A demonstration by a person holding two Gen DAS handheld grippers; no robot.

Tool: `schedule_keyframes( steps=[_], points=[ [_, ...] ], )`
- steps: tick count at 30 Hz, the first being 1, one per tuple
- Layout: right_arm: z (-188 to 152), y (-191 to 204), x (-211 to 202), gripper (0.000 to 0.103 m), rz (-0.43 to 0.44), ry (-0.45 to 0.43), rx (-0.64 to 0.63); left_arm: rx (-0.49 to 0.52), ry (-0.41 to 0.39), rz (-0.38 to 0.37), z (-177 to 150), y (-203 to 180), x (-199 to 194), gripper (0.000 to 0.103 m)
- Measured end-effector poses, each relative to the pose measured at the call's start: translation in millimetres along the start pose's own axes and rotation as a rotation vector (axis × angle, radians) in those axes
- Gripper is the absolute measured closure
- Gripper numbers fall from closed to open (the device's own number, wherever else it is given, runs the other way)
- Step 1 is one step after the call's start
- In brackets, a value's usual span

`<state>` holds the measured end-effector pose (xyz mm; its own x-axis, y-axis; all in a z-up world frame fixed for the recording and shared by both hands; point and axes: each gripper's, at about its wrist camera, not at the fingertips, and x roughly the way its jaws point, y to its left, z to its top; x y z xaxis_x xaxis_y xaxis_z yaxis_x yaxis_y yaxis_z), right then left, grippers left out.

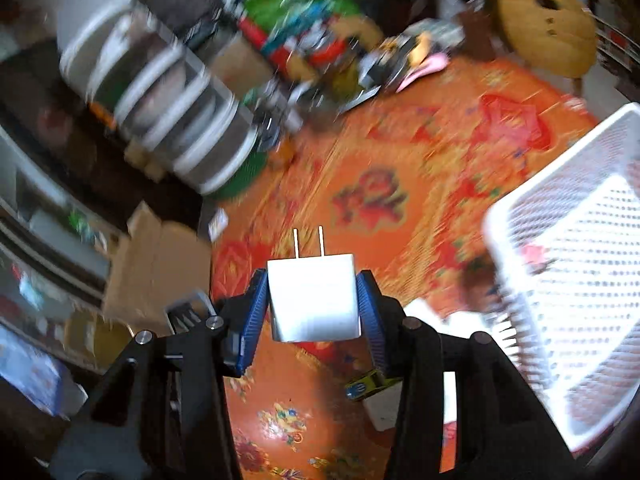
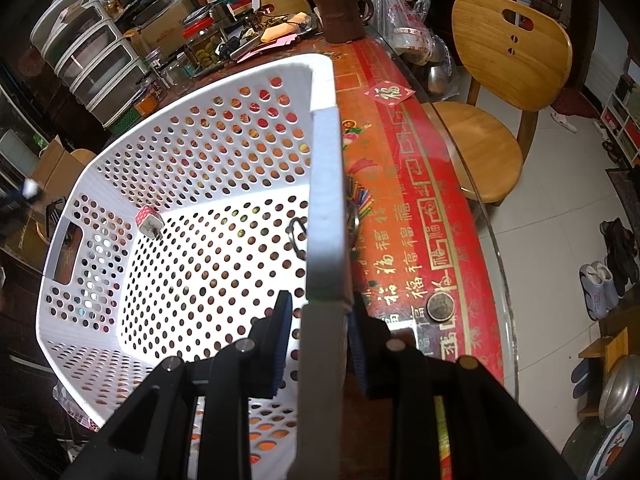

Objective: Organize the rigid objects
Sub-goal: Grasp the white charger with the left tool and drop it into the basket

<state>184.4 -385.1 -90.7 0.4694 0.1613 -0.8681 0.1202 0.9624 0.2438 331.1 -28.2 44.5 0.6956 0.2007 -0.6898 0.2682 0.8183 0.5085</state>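
Note:
In the left wrist view my left gripper (image 1: pixel 314 277) is shut on a white two-pin charger plug (image 1: pixel 314 300), with the blue pads pressing its two sides and the pins pointing away. It hangs above the orange flowered tablecloth (image 1: pixel 380 168), and the picture is blurred. The white perforated basket (image 1: pixel 560 240) stands to its right. In the right wrist view my right gripper (image 2: pixel 321 300) is shut on the basket's near rim (image 2: pixel 326 200). Inside the basket lie a pink-and-white charger (image 2: pixel 149 221) and a dark key ring (image 2: pixel 298 236).
A small yellow toy car (image 1: pixel 370 384) and a white box (image 1: pixel 384 412) lie under the left gripper. Coloured sticks (image 2: pixel 362 198) and a coin (image 2: pixel 440 307) lie beside the basket. A drawer unit (image 2: pixel 84 56), a brown mug (image 2: pixel 344 14) and clutter fill the far side. A wooden chair (image 2: pixel 508 52) stands beyond the table edge.

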Motion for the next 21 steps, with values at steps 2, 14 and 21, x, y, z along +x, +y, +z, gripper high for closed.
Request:
schedule_keyframes(
  steps=[2, 14, 21],
  points=[
    [0.4, 0.7, 0.0, 0.077, -0.005, 0.002, -0.002, 0.067, -0.033, -0.030, 14.7, -22.4, -24.5, 0.061],
    [0.5, 2.3, 0.1, 0.077, -0.012, 0.009, -0.002, 0.498, -0.063, -0.081, 48.9, -195.1, -26.9, 0.061],
    [0.9, 3.1, -0.1, 0.077, -0.016, 0.011, -0.001, 0.580, -0.025, -0.154, 48.2, -242.6, 3.5, 0.061]
  ],
)
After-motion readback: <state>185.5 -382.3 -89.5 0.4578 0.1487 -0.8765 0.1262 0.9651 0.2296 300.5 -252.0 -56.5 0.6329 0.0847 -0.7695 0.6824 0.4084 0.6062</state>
